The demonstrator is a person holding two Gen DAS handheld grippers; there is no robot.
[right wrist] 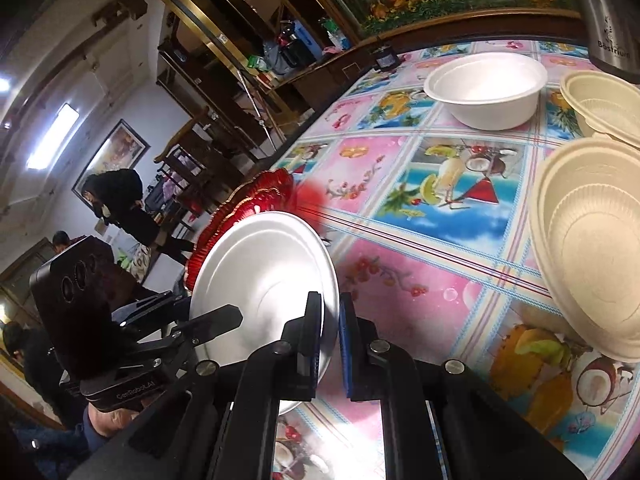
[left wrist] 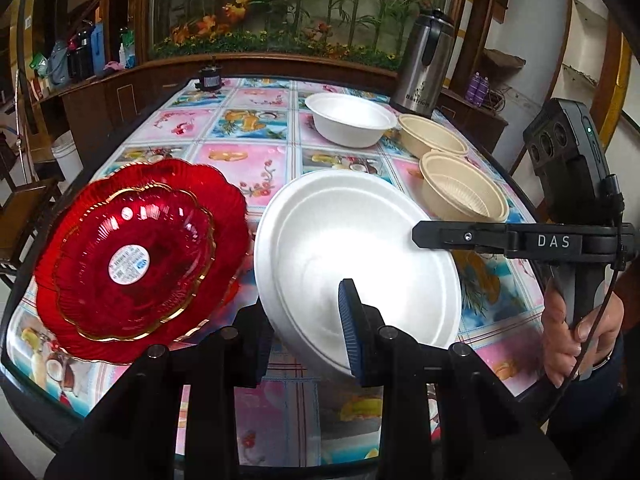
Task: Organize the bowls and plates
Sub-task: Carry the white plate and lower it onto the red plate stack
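Note:
A white foam plate (left wrist: 360,256) is held tilted above the table by both grippers. My left gripper (left wrist: 308,336) is shut on its near rim. My right gripper (right wrist: 330,344) is shut on its right rim (right wrist: 264,280); it shows in the left wrist view (left wrist: 436,236) as a closed black jaw. Two stacked red glass plates (left wrist: 136,256) lie at the left, also seen edge-on in the right wrist view (right wrist: 248,208). A white bowl (left wrist: 348,118) and two beige bowls (left wrist: 432,134) (left wrist: 460,190) stand at the back right.
A steel thermos jug (left wrist: 426,64) stands at the table's far right corner. A small dark jar (left wrist: 208,76) sits at the far edge. The flowered tablecloth (left wrist: 248,136) covers the table. People stand in the room at the left (right wrist: 120,208).

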